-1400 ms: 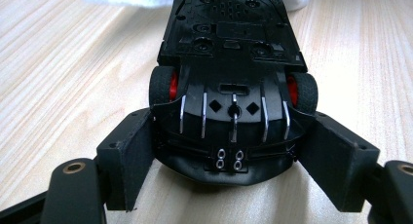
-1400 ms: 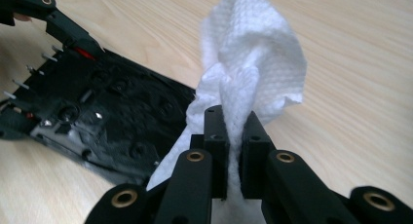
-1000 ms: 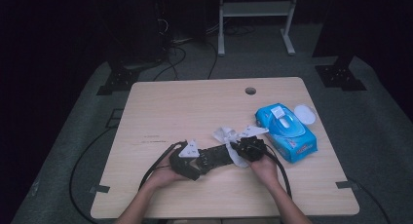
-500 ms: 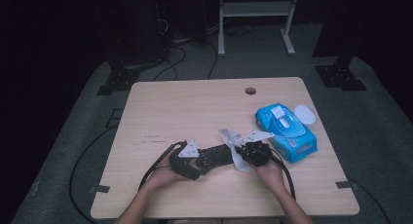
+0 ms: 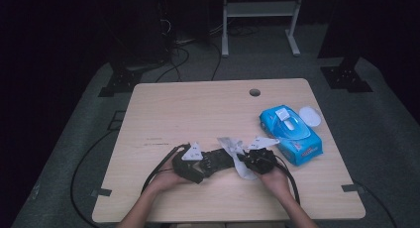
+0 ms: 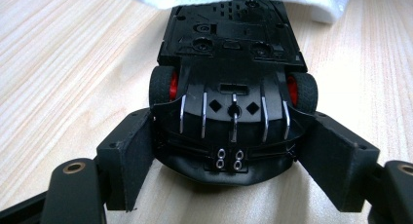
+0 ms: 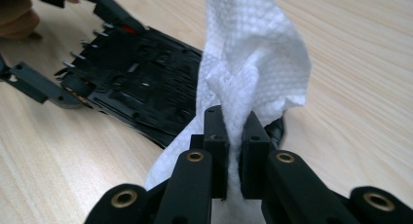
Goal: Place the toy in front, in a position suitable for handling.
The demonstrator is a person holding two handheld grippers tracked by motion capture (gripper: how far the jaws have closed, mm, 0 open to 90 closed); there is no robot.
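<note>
Wiping looks midway near the desk's [image 5: 163,104] front edge: left tongs [image 6: 229,158] clamp the upturned toy car [image 6: 229,83]; right tongs [image 7: 234,136] pinch the wipe [image 7: 253,73] at its far end.

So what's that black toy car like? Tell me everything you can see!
The toy car is black, shiny plastic, lying upside down on the wooden table, its flat underside with screw holes facing up. It has small black tyres with red hubs and silver strips at the near end. The left gripper clamps that end from both sides. A white wipe, pinched in the right gripper, drapes over its far end.
</note>
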